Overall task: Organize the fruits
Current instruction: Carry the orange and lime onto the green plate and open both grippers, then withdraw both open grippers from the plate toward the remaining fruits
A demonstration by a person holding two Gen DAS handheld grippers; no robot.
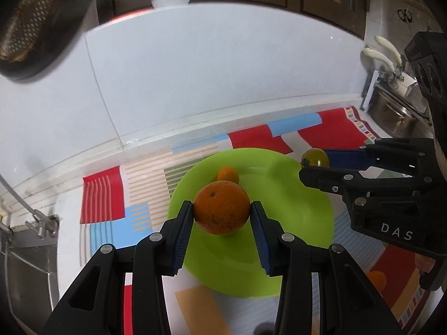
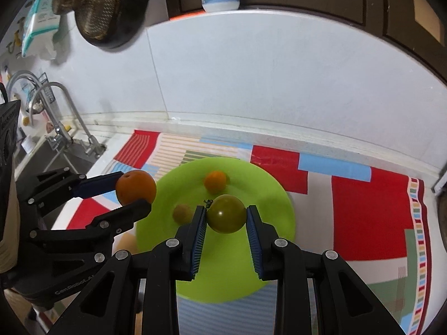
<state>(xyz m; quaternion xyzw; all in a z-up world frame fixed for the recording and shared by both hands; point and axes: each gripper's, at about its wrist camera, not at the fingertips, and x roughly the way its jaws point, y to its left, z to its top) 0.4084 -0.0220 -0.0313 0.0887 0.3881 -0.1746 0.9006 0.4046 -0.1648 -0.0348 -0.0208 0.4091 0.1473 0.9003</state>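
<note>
Left hand-held gripper (image 1: 222, 213): you pinch the orange (image 1: 221, 208) across its middle, above the green plate (image 1: 307, 209); firm, pebbled rind, moderate weight.

Right hand-held gripper (image 2: 226, 217): you pinch the green tomato (image 2: 226, 217); smooth, slippery, bruisable, so squeeze gently at its widest part.

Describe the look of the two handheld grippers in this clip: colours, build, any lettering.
Both the left gripper and right gripper are black plastic linkages with silver rivets and blue ribbed pads. White lettering shows on each body: DAS on the right, GenRobot on the left.
</note>
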